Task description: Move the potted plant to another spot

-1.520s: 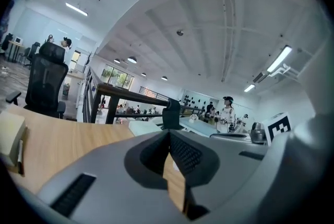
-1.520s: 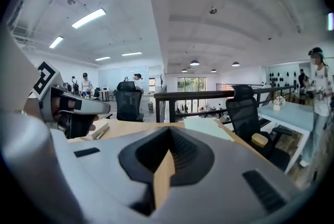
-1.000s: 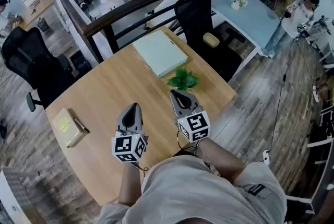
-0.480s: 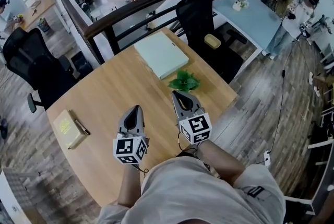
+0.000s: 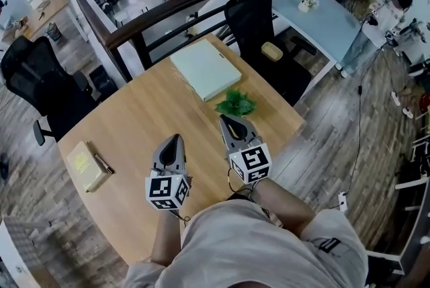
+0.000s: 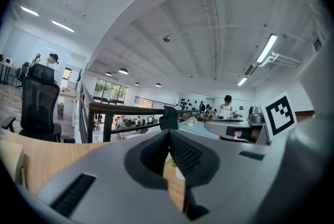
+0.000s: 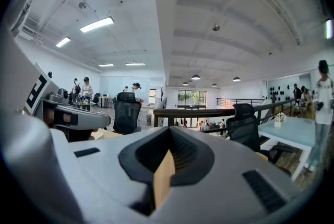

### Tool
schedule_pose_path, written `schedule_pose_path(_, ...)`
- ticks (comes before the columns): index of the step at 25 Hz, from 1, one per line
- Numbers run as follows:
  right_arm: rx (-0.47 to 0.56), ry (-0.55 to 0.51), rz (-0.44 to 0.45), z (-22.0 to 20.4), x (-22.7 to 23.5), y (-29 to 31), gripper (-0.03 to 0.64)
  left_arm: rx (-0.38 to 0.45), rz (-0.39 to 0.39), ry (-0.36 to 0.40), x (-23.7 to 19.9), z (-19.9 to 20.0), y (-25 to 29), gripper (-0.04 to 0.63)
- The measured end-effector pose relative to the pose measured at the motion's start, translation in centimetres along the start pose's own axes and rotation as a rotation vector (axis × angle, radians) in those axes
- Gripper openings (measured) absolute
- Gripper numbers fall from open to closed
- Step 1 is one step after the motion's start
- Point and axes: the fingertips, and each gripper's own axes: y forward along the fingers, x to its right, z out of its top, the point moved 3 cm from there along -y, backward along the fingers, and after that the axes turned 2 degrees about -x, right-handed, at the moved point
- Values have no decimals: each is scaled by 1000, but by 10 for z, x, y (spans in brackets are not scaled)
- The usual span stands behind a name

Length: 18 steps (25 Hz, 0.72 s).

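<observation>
Head view first: potted plant (image 5: 235, 104) stands on the wooden table (image 5: 141, 119), near the right edge. It is just in front of the right gripper (image 5: 226, 120) but not touched by it. Left gripper (image 5: 173, 139) hovers beside it, more over the table middle, apart from the plant. Both claws look clenched to a point w/ nothing inside. A pale green box (image 5: 205, 68) lies behind the plant. A yellow notebook (image 5: 82, 163) w/ a pen (image 5: 103, 162) is at the left corner.

Left gripper view: the jaws are pressed together at the tips and empty (through the slit under them shows a bit of the plant and its white pot, farther on the table).

Right gripper view: jaws also tight together, gripping nothing. Only table wood shows in the slit.
</observation>
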Motion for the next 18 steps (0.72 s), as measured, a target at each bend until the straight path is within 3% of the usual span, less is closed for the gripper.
schedule_pose_path(18, 13, -6, 16, 2, 3, 0, 3, -21, -16, 7, 6, -3, 7, 12)
